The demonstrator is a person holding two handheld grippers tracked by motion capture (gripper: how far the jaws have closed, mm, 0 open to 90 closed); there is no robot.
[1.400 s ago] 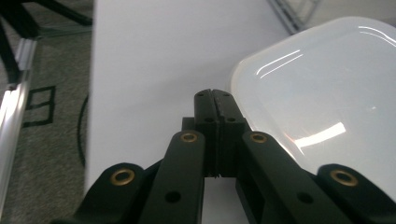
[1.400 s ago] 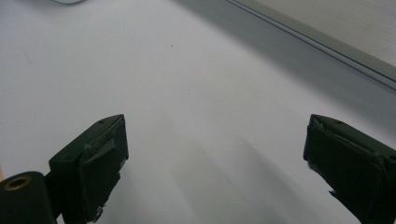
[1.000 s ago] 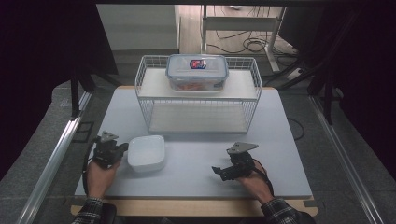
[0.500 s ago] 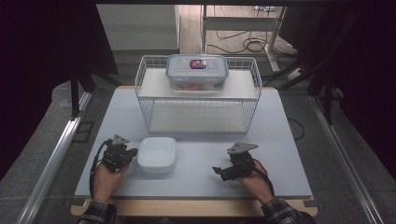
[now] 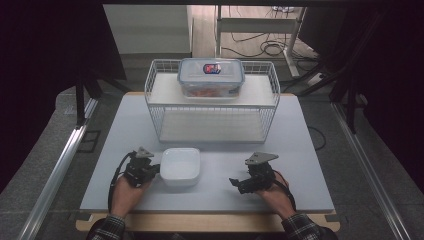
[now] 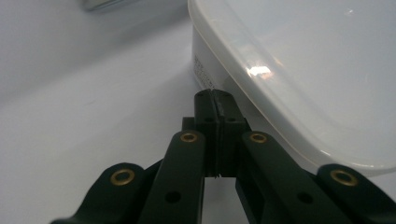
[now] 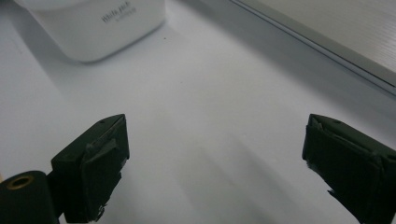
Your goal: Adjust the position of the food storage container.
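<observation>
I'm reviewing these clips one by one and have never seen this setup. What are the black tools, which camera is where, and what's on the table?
A person holds a hand-held two-jaw gripper in each hand. The high view looks down from above the person's side; each gripper view rides on its own gripper and looks along its jaws. On the grey table stands a white wire basket rack with a clear lidded food container on top. In front lies a white lidded box. The left gripper is shut, its tips at the box's side, gripping nothing. The right gripper is open over bare table, holding nothing.
</observation>
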